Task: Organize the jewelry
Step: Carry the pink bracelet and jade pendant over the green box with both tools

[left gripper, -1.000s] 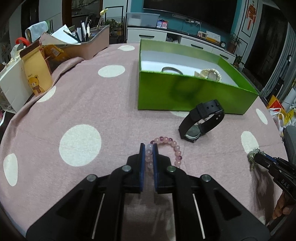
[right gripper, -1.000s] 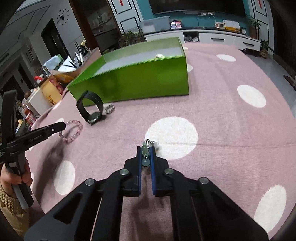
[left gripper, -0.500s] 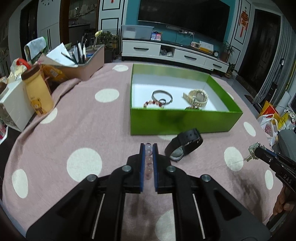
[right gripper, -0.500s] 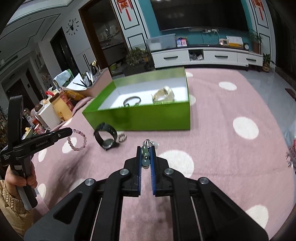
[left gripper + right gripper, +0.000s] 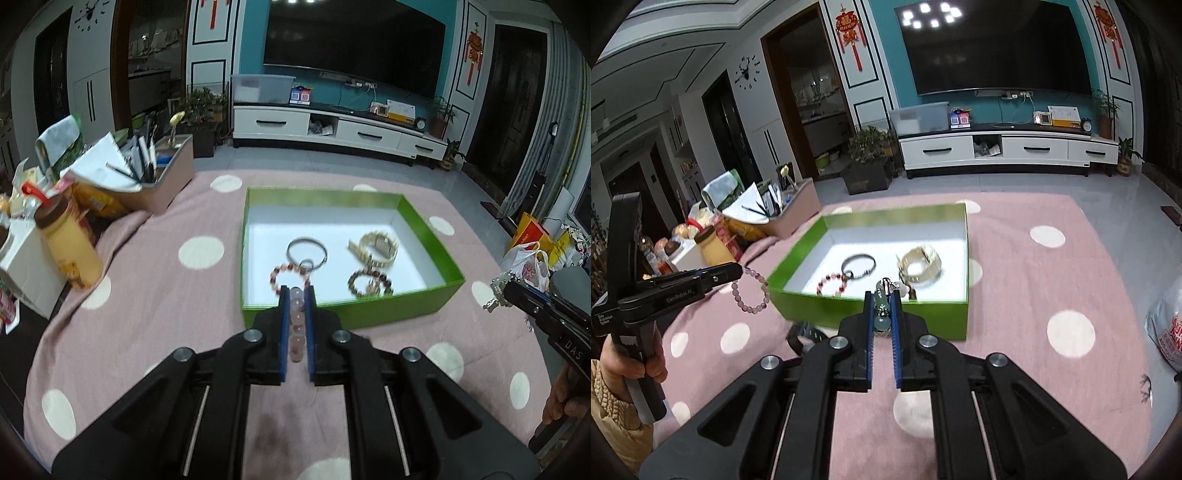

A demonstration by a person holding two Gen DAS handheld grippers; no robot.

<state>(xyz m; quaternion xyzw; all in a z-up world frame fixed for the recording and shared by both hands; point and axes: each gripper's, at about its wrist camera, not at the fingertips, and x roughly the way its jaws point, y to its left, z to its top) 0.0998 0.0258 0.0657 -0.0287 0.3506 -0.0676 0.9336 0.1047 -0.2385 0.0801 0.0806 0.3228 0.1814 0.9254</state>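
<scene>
Two pieces are in the air at once, one in each of my hands. My left hand-held gripper (image 5: 295, 295) is pinched on the pink bead bracelet (image 5: 750, 291), which dangles in a loop below the tips so the beads hang free and cannot snag on the cloth. My right hand-held gripper (image 5: 882, 299) is clamped on a small green pendant charm (image 5: 881, 314) with a metal clasp, gripped along its length so it does not swing.

I hold both raised over the near side of the green box (image 5: 428, 229), because I judge the next step is to carry them over the wall and let go inside. The box sits on the pink spotted worktop (image 5: 155, 280) and already has a silver bangle (image 5: 307, 252), a red bead bracelet (image 5: 280, 271), a gold watch (image 5: 376, 246) and a dark bead bracelet (image 5: 369, 282) in it. Bare white floor shows at the far end, which looks the safest spot to avoid tangling.

One black watch (image 5: 803, 338) lies on the cloth outside the box, near its front wall, partly hidden behind my right tool.
</scene>
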